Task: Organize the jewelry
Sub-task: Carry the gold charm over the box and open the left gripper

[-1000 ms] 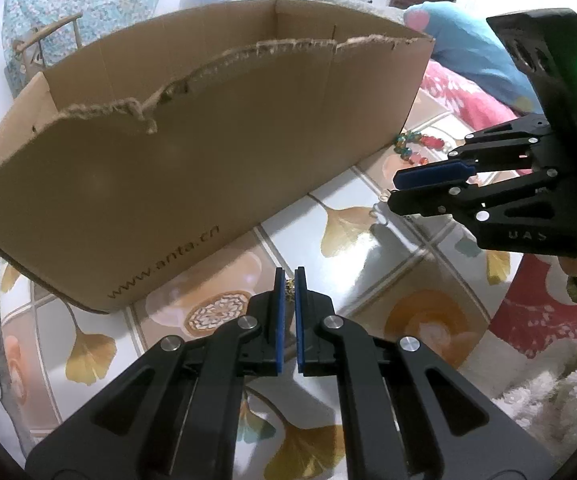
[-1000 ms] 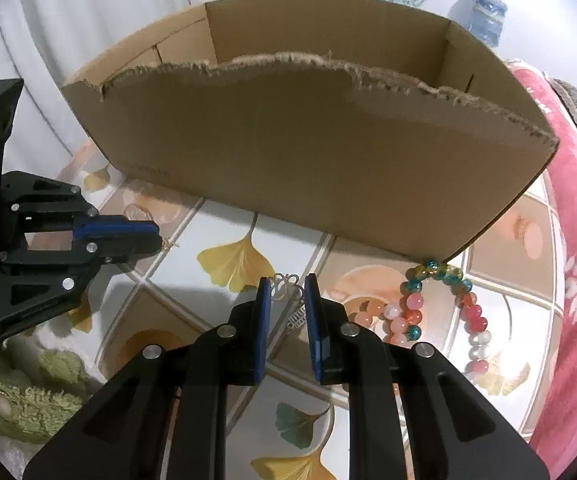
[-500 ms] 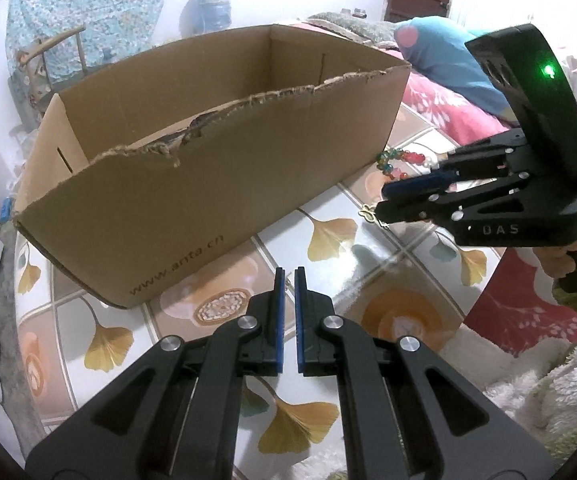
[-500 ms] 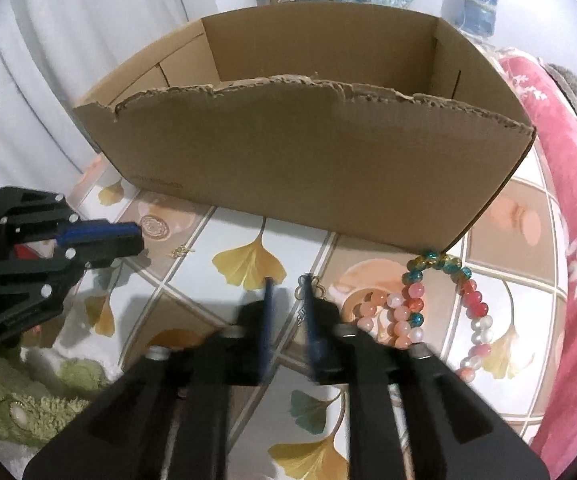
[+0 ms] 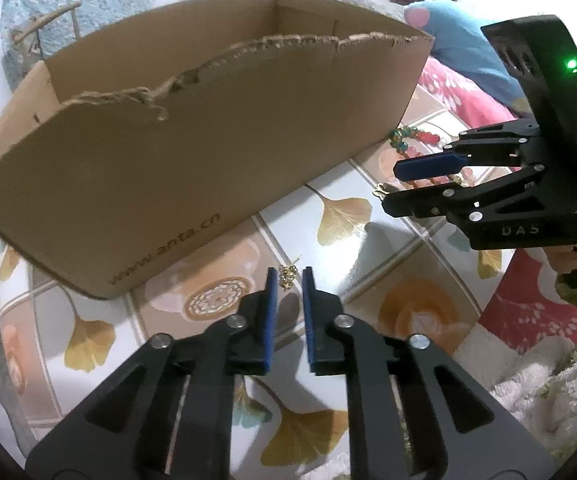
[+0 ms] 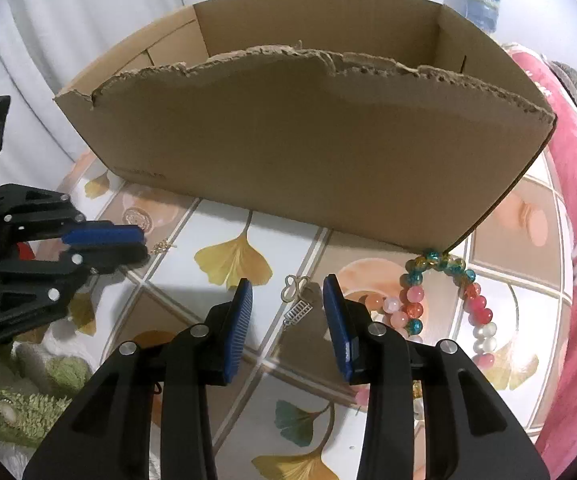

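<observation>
A torn cardboard box [image 6: 308, 152] stands at the back of the tiled desk [image 6: 216, 220]. A bead bracelet [image 6: 440, 300] lies at its right corner. The right claw [image 6: 288, 312] has just been opening, its pads clear of a silver earring [image 6: 296, 296] lying between them. The left claw [image 5: 287, 312], likewise just opening, is parted slightly behind a small gold earring [image 5: 287, 274].

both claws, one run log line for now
left claw: just opening, over gold earring | right claw: open, astride silver earring | cardboard box: behind
</observation>
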Available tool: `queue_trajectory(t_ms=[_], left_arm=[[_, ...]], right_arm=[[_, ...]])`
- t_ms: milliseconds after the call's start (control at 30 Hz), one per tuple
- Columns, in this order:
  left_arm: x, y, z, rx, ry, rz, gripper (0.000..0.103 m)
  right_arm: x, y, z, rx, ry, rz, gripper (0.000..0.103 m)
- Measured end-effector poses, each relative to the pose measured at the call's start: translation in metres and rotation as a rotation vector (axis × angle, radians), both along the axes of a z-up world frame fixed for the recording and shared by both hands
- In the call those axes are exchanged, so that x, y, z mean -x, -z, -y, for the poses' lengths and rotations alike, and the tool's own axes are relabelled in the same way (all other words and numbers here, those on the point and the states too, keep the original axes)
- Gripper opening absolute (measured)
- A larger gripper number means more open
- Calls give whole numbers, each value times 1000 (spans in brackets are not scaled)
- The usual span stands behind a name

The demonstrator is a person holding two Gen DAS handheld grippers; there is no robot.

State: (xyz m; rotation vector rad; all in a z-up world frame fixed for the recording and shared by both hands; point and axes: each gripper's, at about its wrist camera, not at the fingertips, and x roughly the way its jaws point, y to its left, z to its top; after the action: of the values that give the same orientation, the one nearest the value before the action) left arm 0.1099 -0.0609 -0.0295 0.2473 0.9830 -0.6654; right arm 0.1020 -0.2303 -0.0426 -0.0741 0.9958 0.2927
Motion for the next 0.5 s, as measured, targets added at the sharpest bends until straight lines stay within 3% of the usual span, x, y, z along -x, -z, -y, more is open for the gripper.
queue_trajectory(t_ms=[300,500], left_arm=[[-4,8,8,-20,18,2,13],[-2,9,10,-44,20,26,3]], right_arm=[[-1,0,3,-9,-2,-1,36],[2,4,-3,15,-21,3,36]])
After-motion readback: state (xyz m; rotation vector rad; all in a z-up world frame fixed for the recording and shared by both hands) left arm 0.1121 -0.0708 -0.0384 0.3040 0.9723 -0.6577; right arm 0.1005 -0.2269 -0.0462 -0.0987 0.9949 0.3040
